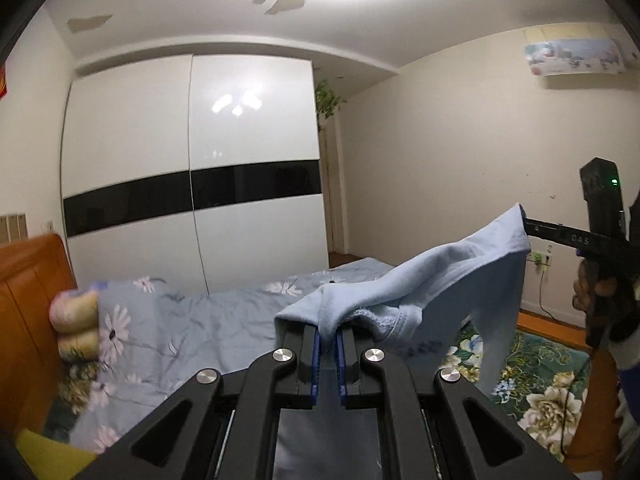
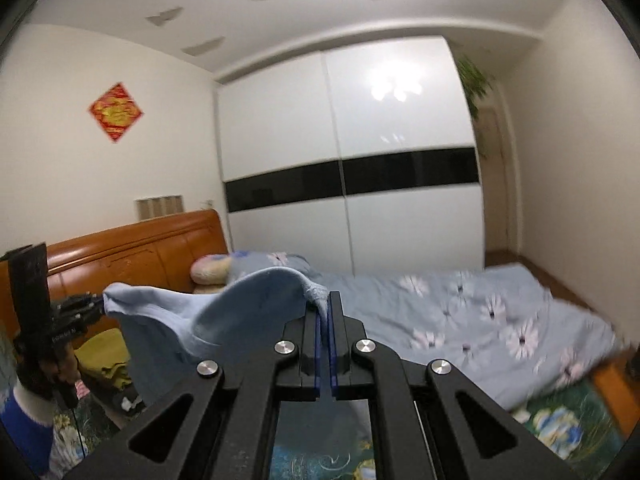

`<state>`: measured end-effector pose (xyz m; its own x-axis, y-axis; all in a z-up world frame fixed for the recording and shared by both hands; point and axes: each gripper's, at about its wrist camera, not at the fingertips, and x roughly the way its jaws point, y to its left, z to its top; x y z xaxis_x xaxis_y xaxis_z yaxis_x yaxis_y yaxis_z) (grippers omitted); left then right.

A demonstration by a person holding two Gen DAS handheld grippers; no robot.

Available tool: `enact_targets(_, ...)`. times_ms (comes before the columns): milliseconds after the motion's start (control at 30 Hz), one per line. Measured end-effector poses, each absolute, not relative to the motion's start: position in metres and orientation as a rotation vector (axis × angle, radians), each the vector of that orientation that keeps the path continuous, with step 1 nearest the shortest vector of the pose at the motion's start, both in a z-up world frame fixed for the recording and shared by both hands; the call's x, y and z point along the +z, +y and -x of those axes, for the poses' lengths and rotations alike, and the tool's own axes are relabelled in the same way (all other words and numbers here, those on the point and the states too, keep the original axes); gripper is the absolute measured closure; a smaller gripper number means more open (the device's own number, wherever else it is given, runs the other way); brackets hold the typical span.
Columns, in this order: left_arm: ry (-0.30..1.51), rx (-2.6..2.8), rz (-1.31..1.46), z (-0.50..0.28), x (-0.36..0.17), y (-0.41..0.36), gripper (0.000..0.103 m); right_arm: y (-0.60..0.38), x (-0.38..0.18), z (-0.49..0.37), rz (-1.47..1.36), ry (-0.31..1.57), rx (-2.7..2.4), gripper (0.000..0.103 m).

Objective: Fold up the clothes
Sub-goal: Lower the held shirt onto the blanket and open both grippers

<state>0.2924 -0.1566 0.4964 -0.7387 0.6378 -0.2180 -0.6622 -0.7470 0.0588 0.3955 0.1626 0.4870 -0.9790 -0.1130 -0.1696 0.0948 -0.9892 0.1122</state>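
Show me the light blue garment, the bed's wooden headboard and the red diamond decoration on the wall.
light blue garment (image 1: pixel 448 276): left wrist view, its raised middle.
wooden headboard (image 2: pixel 132 252): right wrist view, its upper panel.
red diamond decoration (image 2: pixel 115 112): right wrist view, its centre.

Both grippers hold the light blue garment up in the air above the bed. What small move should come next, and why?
Probably draw the two grippers a little apart. The left gripper and the right gripper are each shut on an edge of the light blue garment, but the cloth sags and bunches between them. Stretching that edge taut would let it hang flat before it is laid on the bed.
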Motion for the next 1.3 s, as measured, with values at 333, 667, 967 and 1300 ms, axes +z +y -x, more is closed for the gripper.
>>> enact_targets(333, 0.146, 2.362, 0.682, -0.195, 0.421, -0.128, 0.096, 0.179, 0.435, -0.324, -0.608, -0.22, -2.964, 0.1)
enact_targets(667, 0.108, 2.175, 1.312, -0.094, 0.194, -0.056, 0.096, 0.249, 0.204, -0.212, -1.35, -0.549, -2.804, 0.1)
enact_targets(967, 0.052, 2.128, 1.463, -0.002, 0.124, -0.02, 0.096, 0.303, 0.11, -0.121, -1.578, -0.728, -2.68, 0.1)
enact_targets(1300, 0.023, 2.144, 1.591, 0.096, 0.057, 0.014, 0.096, 0.341, 0.051, -0.026, -1.705, -0.784, -2.66, 0.1)
